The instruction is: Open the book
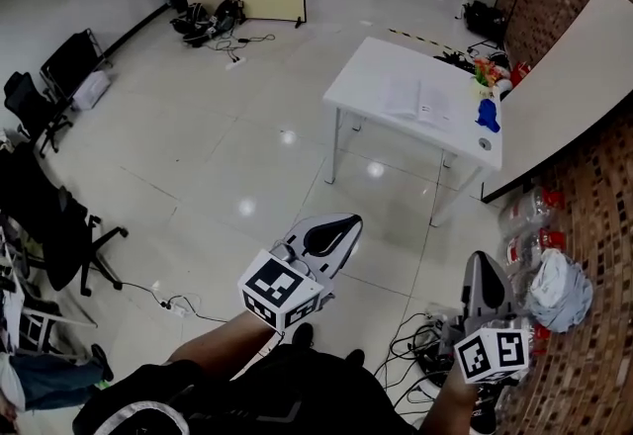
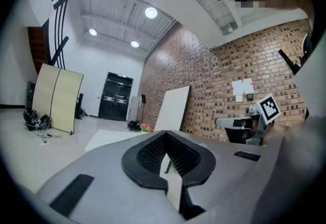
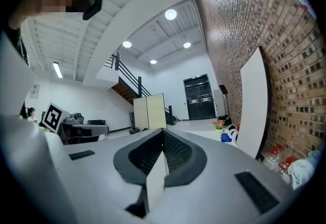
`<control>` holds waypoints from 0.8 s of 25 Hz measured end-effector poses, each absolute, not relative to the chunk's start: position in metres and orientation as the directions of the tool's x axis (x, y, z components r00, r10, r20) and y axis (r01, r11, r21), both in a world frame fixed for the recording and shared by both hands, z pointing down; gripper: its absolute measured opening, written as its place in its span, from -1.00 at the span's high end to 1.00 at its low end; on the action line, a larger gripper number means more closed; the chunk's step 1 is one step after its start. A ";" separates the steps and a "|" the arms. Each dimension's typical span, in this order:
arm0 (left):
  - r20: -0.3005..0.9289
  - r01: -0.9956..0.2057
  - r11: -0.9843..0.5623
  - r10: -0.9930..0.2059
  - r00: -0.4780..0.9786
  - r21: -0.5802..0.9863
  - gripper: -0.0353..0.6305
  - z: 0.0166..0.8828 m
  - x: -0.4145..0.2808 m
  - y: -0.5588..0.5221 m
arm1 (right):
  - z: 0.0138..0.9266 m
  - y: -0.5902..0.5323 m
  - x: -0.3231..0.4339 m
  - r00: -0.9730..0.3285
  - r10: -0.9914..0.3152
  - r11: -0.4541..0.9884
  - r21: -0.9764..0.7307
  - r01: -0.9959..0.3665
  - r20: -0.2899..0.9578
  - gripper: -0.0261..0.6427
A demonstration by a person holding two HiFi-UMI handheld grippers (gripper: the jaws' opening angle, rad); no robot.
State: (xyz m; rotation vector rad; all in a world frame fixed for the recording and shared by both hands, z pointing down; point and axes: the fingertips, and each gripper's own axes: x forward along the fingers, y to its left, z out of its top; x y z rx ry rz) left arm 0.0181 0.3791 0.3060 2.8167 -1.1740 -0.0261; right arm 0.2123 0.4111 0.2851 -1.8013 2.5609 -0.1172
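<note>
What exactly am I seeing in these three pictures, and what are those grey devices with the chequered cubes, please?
There is no robot: a person holds a two-jaw tool in each hand. The head view comes from a camera on the person's head, looking down at the left tool and right tool. The other two views come from cameras riding on each tool, looking along its jaws. Both tools are shut and empty. Further off stands a white table bearing what looks like a book and a blue object.
</note>
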 end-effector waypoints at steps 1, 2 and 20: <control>0.018 -0.706 -0.703 -0.707 0.707 0.091 0.91 0.304 0.022 0.383 | 0.285 0.414 0.216 -0.337 -0.941 0.334 -0.070 -0.940 0.036 0.92; 0.018 -0.705 -0.703 -0.707 0.707 0.090 0.91 0.302 0.025 0.387 | 0.284 0.416 0.219 -0.336 -0.941 0.333 -0.072 -0.940 0.033 0.92; 0.020 -0.723 -0.686 -0.725 0.689 0.080 0.91 0.298 0.030 0.407 | 0.277 0.432 0.226 -0.342 -0.940 0.341 -0.055 -0.938 0.011 0.92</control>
